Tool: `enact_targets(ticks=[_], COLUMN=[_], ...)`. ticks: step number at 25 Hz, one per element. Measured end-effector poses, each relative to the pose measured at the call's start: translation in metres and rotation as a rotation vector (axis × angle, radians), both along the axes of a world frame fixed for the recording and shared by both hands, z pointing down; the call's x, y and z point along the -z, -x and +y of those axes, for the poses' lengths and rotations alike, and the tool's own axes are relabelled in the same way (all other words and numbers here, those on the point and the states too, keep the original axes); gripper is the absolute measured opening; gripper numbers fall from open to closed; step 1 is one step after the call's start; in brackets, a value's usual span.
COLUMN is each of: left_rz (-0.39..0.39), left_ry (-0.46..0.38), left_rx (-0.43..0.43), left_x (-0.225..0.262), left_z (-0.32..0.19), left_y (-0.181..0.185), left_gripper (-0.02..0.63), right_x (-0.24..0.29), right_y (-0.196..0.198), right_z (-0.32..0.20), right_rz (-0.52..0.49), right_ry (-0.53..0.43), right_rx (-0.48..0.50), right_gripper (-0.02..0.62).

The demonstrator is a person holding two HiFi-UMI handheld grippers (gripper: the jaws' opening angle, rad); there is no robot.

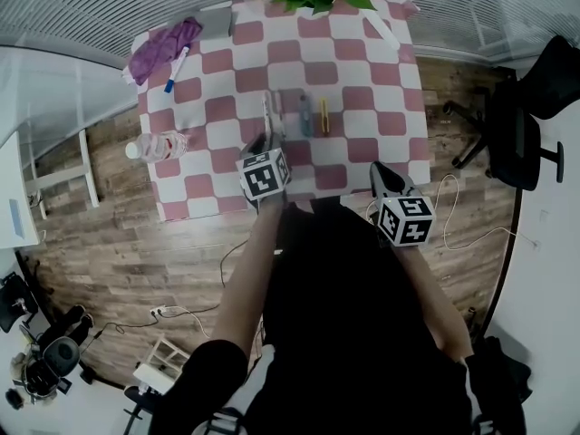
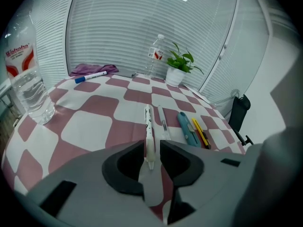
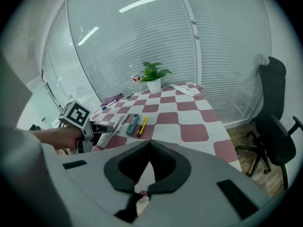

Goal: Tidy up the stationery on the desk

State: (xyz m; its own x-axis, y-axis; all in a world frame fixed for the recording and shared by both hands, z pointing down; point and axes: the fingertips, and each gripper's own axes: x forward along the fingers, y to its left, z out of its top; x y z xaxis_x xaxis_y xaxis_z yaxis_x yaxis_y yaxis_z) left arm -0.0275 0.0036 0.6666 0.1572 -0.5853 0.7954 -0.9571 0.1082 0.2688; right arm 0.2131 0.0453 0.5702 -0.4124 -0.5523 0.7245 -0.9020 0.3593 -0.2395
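Note:
My left gripper (image 2: pixel 151 149) is shut on the near end of a white pen (image 2: pixel 149 126), which points away over the checked tablecloth. Just right of it lie a clear pen (image 2: pixel 163 121), a teal utility knife (image 2: pixel 188 129) and a yellow pen (image 2: pixel 200 132), side by side. The head view shows this row (image 1: pixel 306 116) ahead of the left gripper (image 1: pixel 269 139). A blue marker (image 1: pixel 176 69) lies beside a purple cloth (image 1: pixel 161 48) at the far left. My right gripper (image 3: pixel 149 144) is shut with nothing in it, near the table's front right edge (image 1: pixel 381 170).
A water bottle (image 2: pixel 26 74) stands at the table's left edge. A second bottle (image 2: pixel 156 55) and a potted plant (image 2: pixel 179 67) stand at the far edge. A white strip (image 3: pixel 182 90) lies at the far right corner. A black office chair (image 1: pixel 521 120) stands right of the table.

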Motion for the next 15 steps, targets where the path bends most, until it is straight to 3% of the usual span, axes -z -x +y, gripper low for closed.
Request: enact_targets(ticks=[8,15], left_rz=[0.002,-0.044], left_ry=[-0.006,-0.020], left_rx=[-0.011,-0.035], left_x=[0.014,0.022], left_z=[0.007,-0.002], left_y=[0.016,0.055], left_gripper=[0.115,0.121], right_x=[0.002,0.010], right_y=[0.026,0.050], right_z=[-0.006,-0.011], right_rz=[-0.022,-0.036], right_ry=[0.001,-0.013], right_rx=[0.019,0.004], right_gripper=[0.021,0.021])
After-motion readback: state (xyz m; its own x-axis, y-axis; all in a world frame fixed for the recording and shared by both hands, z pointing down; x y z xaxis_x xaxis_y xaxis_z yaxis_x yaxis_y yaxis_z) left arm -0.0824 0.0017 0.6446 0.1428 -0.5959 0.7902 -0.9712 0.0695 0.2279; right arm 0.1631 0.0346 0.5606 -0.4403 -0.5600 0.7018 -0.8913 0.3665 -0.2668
